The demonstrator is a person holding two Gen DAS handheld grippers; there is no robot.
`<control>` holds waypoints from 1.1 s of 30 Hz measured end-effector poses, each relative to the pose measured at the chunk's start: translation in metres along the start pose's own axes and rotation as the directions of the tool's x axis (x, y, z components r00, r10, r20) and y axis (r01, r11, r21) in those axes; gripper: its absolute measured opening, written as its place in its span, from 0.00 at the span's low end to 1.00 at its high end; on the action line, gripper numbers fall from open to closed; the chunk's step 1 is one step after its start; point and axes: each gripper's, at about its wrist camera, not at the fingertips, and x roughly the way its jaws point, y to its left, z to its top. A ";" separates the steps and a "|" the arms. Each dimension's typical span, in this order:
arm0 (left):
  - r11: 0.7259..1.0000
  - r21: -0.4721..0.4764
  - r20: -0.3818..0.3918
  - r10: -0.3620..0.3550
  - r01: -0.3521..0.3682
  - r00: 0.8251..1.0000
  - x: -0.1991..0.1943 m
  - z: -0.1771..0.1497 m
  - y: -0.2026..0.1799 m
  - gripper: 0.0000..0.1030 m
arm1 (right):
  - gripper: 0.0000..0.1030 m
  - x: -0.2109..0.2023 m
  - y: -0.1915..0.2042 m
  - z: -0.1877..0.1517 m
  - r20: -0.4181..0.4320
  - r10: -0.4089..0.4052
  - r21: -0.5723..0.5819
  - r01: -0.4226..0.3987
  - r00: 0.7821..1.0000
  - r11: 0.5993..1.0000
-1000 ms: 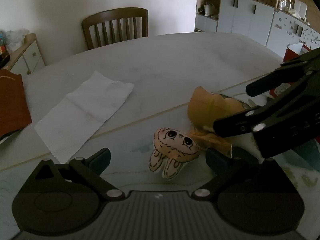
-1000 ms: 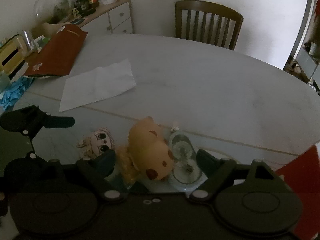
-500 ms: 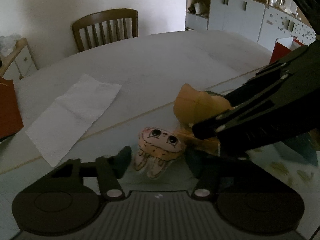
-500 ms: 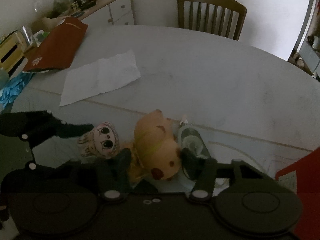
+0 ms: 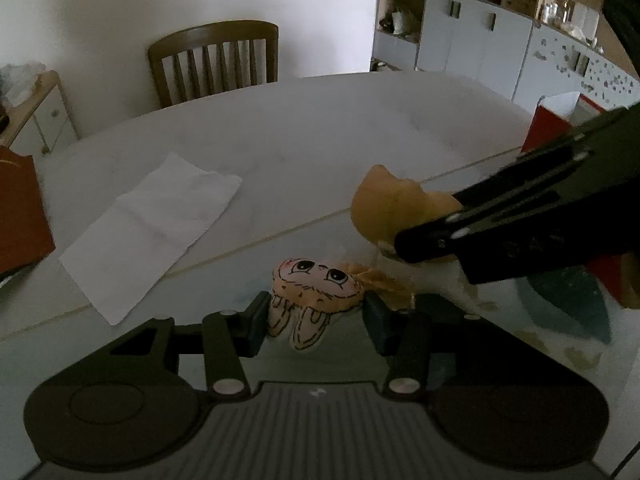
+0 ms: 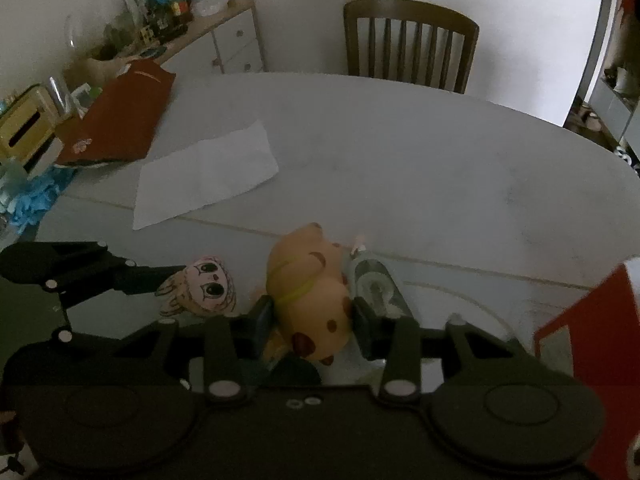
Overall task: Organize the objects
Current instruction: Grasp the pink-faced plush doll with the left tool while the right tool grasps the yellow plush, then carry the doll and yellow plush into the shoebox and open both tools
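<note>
A small pink doll-face plush lies near the table's front edge. My left gripper is closing on it, and both pads touch its sides. Just to its right is an orange spotted plush animal. My right gripper is closing around that plush's body, with the pads pressed against it. In the left wrist view the orange plush is partly hidden behind the right gripper's black finger. The right wrist view shows the doll plush at the tip of the left gripper's fingers.
A clear bottle lies against the orange plush's right side. A white paper towel lies flat on the pale oval table. A red bag sits at the left edge and a red box at the right. A wooden chair stands behind.
Both grippers went from wide open to closed around their toys. The left pads came in on the doll plush and the right pads on the orange plush, which has lifted slightly.
</note>
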 end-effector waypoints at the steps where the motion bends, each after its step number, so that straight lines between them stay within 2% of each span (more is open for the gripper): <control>1: 1.000 -0.007 0.002 -0.002 0.002 1.000 -0.004 0.000 -0.001 0.47 | 0.39 -0.005 0.000 -0.002 0.006 0.001 -0.001 -0.001 1.000 1.000; 10: 0.997 -0.076 0.003 -0.022 0.022 1.000 -0.039 0.000 -0.009 0.47 | 0.39 -0.048 -0.003 -0.023 0.025 -0.014 0.030 0.013 1.000 0.999; 15: 0.996 -0.081 0.015 -0.042 0.043 0.999 -0.061 0.002 -0.025 0.47 | 0.39 -0.076 -0.009 -0.038 0.042 -0.028 0.039 0.026 0.999 0.999; 25: 0.991 -0.089 0.050 -0.092 0.096 0.995 -0.098 0.005 -0.068 0.47 | 0.40 -0.131 -0.036 -0.073 0.083 -0.040 0.119 0.030 0.996 0.992; 33: 0.990 -0.067 0.064 -0.123 0.127 0.990 -0.114 0.014 -0.115 0.47 | 0.40 -0.168 -0.070 -0.102 0.099 -0.041 0.165 0.025 0.994 0.986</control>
